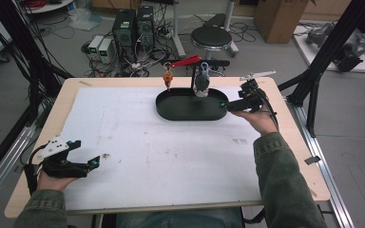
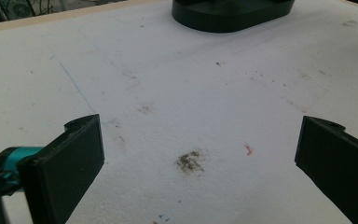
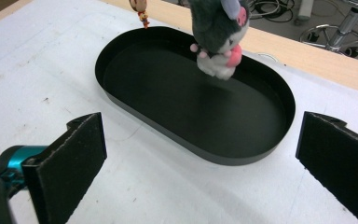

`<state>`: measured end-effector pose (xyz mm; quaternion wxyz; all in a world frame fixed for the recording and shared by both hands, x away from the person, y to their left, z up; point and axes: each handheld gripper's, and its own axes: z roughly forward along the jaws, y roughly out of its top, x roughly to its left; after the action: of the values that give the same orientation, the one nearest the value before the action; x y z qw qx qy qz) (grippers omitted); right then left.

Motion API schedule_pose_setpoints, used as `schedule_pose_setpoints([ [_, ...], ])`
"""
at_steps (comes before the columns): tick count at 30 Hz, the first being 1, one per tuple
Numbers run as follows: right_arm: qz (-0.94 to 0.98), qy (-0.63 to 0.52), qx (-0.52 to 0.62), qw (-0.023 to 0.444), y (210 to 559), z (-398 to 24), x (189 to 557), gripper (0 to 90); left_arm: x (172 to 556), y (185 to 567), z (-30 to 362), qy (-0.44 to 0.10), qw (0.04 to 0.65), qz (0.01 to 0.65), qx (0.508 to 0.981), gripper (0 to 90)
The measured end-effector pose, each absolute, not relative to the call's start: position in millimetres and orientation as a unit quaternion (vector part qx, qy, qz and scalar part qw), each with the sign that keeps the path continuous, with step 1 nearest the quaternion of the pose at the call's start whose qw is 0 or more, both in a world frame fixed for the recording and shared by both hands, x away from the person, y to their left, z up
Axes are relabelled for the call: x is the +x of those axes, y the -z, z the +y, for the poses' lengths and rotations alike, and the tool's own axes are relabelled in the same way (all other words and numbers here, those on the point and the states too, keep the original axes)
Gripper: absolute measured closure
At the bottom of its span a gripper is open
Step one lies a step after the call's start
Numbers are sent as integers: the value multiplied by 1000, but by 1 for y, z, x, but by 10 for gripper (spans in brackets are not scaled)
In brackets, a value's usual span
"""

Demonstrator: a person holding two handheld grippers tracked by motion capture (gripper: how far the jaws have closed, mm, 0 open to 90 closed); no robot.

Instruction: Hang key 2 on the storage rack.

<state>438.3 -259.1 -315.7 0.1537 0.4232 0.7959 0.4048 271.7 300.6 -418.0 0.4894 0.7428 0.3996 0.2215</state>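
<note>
White sheet, stained, covering a pale wooden table.

Left gripper: near front left corner of the sheet, held in a hand with an olive sleeve. Jaws spread wide, nothing between them. The left gripper view shows both black pads over bare sheet, with a dark smudge on the sheet between them and the tray far ahead at the top edge.

Keychain: small, orange-brown, hanging from the red arm of a stand, just past the tray's left far rim. In the right gripper view its lower end shows at the top of the frame.

Tray: black, oval, shallow, at the far middle of the sheet. Inside bare in the right gripper view.

Plush: grey with a pink patch and pale feet, hanging from the stand above the tray's far right part, clear of the tray floor. Right gripper view places it over the far side of the tray.

Right gripper: just beside the tray's right end, held in a hand, pointing left toward the tray. Jaws spread wide, gripping nothing; in its own view the pads stand either side of the tray's near rim. Whether a jaw tip touches the rim, cannot tell.

Stool: black, on the floor beyond the table.
</note>
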Motion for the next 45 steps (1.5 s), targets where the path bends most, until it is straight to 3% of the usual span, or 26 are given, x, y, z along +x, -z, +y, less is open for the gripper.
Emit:
schedule_pose_setpoints([
  [45, 745, -484, 415, 195, 369, -313, 361, 6, 270, 424, 302, -210, 472, 407, 754, 17],
])
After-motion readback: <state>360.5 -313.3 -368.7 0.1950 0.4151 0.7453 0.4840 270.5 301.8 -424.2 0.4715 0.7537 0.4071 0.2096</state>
